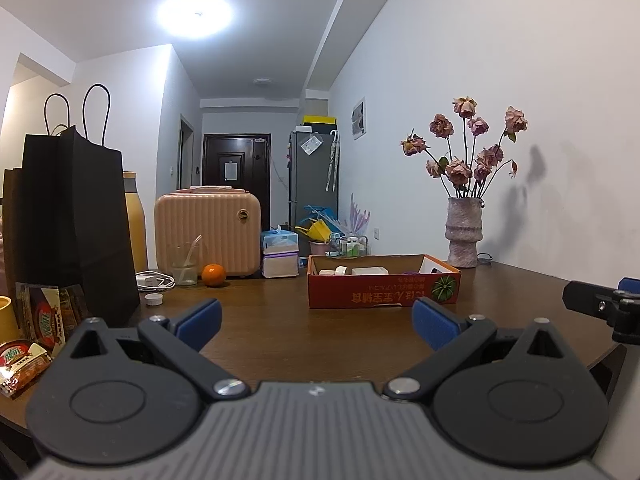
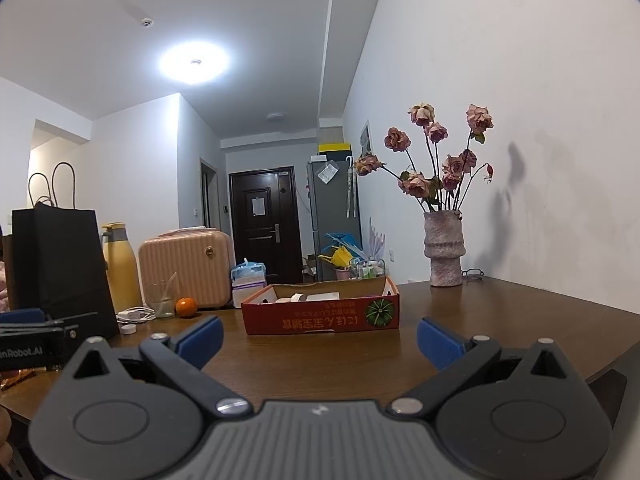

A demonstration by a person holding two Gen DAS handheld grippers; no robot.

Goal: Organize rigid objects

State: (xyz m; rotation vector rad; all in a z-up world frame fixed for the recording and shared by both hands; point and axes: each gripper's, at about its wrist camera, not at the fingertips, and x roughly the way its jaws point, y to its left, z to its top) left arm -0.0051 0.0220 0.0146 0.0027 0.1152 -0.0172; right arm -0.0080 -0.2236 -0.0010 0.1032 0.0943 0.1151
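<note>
Both the left gripper (image 1: 316,322) and right gripper (image 2: 320,340) are held spread wide, nothing gripped. The cardboard box (image 1: 382,290) is seen ahead of the jaws.

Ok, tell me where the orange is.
The orange sits on the wooden table, left of centre in both wrist views, between the drinking glass and the pink suitcase.

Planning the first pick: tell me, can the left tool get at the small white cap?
Probably yes: the left tool is open and the white cap sits apart on bare table, just beside the black bag.
</note>
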